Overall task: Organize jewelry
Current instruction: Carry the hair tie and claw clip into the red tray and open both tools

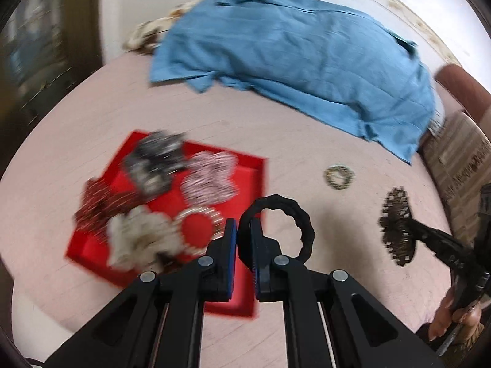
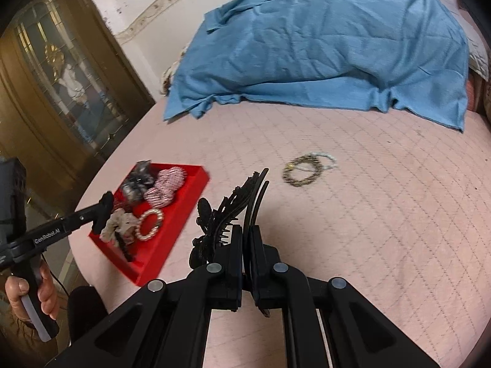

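Note:
My left gripper (image 1: 244, 230) is shut on a black braided hair ring (image 1: 302, 217) and holds it just right of a red tray (image 1: 254, 178), above the pink bed. The tray (image 2: 187, 196) holds several scrunchies, a pearl ring (image 2: 149, 224) and a cream scrunchie (image 2: 121, 222). My right gripper (image 2: 247, 233) is shut on a black decorated hair clip (image 2: 233, 211), which also shows in the left wrist view (image 1: 397, 227). A coil of beaded bracelets (image 2: 308, 168) lies on the bed beyond it, also in the left wrist view (image 1: 339, 177).
A blue garment (image 2: 322, 46) lies spread over the far part of the pink quilted bed (image 2: 383, 230). A brown glass-fronted cabinet (image 2: 55, 92) stands to the left. Patterned fabric (image 1: 460, 165) lies at the bed's right edge.

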Demonstrator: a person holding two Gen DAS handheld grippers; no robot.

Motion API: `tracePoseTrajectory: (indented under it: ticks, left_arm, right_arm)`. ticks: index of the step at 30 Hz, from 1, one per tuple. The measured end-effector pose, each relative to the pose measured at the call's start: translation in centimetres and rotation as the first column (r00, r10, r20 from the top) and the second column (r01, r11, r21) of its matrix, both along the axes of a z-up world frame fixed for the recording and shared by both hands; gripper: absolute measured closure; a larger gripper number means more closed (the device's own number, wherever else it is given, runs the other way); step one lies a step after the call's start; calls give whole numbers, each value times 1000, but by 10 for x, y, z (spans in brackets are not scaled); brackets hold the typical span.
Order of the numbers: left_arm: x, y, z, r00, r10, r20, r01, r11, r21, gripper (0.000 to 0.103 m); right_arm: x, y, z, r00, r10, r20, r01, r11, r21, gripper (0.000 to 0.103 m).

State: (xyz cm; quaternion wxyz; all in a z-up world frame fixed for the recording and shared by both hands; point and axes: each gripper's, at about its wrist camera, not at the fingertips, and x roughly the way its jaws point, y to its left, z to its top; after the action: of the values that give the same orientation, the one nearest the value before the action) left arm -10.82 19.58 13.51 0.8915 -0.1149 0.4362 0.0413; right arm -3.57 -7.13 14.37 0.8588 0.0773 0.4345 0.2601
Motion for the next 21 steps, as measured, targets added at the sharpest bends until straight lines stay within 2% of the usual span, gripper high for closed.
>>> tracePoseTrajectory:
  ticks: [7,15,21]
  left_arm:
    - [-28,41,-21,996,77,-42,-79,996,-41,95]
    - [-30,40,-35,997,64,-51,-69,994,-86,95]
    - [-27,36,-44,997,44,-57,-51,991,-126,95]
  right_arm:
    - [-13,48,7,997,82,6,-82,997,-10,97]
    - [-14,100,13,988,157,8,-156,987,-37,97]
    - [2,131,8,984,175,-36,-175,984,-5,97]
